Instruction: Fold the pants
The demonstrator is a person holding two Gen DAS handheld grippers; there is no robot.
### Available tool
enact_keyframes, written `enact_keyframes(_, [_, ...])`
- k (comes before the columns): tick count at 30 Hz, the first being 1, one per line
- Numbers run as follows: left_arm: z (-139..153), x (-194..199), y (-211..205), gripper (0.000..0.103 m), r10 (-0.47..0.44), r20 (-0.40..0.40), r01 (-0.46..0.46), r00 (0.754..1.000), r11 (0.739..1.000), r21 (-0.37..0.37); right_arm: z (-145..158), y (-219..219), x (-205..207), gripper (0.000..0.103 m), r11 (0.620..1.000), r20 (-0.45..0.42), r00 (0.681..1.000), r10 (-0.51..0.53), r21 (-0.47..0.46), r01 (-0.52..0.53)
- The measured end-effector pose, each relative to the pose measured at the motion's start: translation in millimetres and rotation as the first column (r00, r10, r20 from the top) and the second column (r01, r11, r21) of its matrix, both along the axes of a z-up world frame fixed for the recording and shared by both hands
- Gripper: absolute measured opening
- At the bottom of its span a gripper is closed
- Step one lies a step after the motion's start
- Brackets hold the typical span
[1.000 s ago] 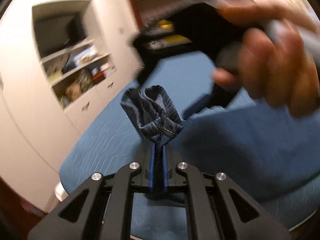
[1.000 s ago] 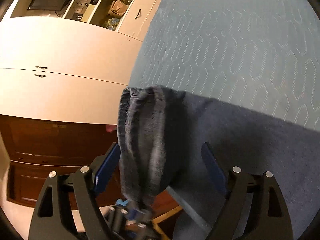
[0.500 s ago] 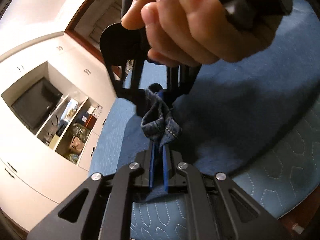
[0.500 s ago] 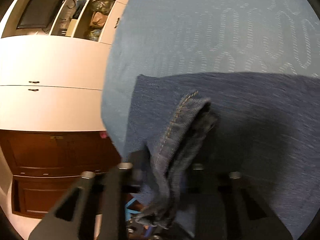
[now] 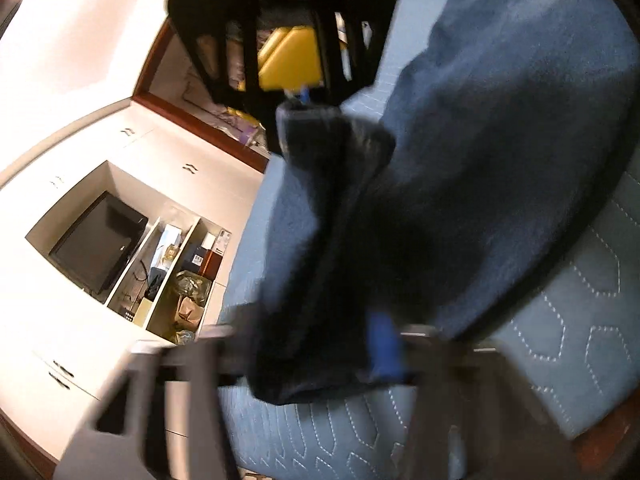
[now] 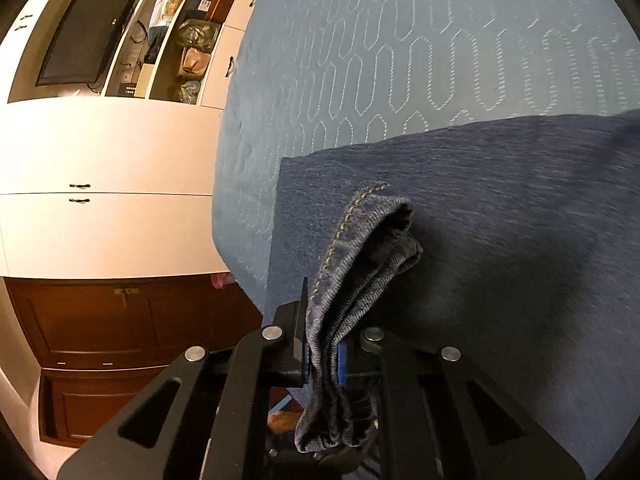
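Dark blue denim pants [image 6: 480,240] lie spread on a light blue quilted bed [image 6: 400,40]. My right gripper [image 6: 324,344] is shut on a bunched hem with tan stitching, which stands up between its pads. In the blurred left wrist view, the pants [image 5: 500,140] cover the bed [image 5: 560,320]. My left gripper [image 5: 312,348] is at the bottom and its jaws are opening, with a dark fold of denim lying between them. The right gripper [image 5: 304,96] is above it, pinching the far end of that fold, with a hand behind it.
White cabinets with an open shelf niche hold a black screen [image 6: 88,28] and clutter, also visible as the screen [image 5: 96,248] left of the bed. Dark wooden drawers [image 6: 100,320] stand below the bed's edge. A yellow object [image 5: 288,56] shows behind the right gripper.
The right gripper closed from wide open onto the hem. The left jaws went from tightly pinched to spreading. The right gripper drew away from the left, with the denim fold stretching between them.
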State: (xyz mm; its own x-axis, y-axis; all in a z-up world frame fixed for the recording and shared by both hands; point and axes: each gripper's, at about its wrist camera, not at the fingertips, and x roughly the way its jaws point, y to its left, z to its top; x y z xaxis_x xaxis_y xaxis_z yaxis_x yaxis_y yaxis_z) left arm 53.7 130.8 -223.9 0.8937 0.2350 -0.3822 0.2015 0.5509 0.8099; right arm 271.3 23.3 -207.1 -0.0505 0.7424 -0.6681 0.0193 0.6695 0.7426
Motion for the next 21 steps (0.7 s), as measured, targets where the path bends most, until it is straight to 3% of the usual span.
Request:
enact_keyframes(5, [26.0, -14.8, -22.7, 0.009, -0.078, 0.025, 0.079, 0.997, 0.996, -0.039, 29.4, -37.2, -13.7, 0.010, 0.999, 0.072, 0.997, -0.022, -0.031, 0.025])
enact_keyframes(9, [28.7, -35.1, -62.1, 0.009, -0.175, 0.010, 0.175, 0.985, 0.982, -0.064, 35.3, -87.8, -39.7, 0.010, 0.995, 0.120, 0.990, -0.070, -0.060, 0.077])
enact_keyframes(12, [17.2, -45.0, -92.7, 0.009, -0.232, -0.031, 0.229, 0.972, 0.971, -0.074, 13.5, -137.9, -63.5, 0.010, 0.987, 0.117, 0.983, -0.143, -0.056, 0.150])
enact_keyframes(16, [-9.8, -48.9, -118.2, 0.009, -0.263, -0.099, 0.260, 0.960, 0.965, -0.037, -21.3, -167.4, -73.8, 0.011, 0.980, 0.121, 0.979, -0.163, -0.091, 0.174])
enact_keyframes(21, [-18.0, -55.9, -125.7, 0.009, -0.240, -0.103, 0.240, 0.965, 0.971, -0.016, -36.6, -176.2, -79.4, 0.024, 0.979, 0.148, 0.970, -0.192, -0.041, 0.200])
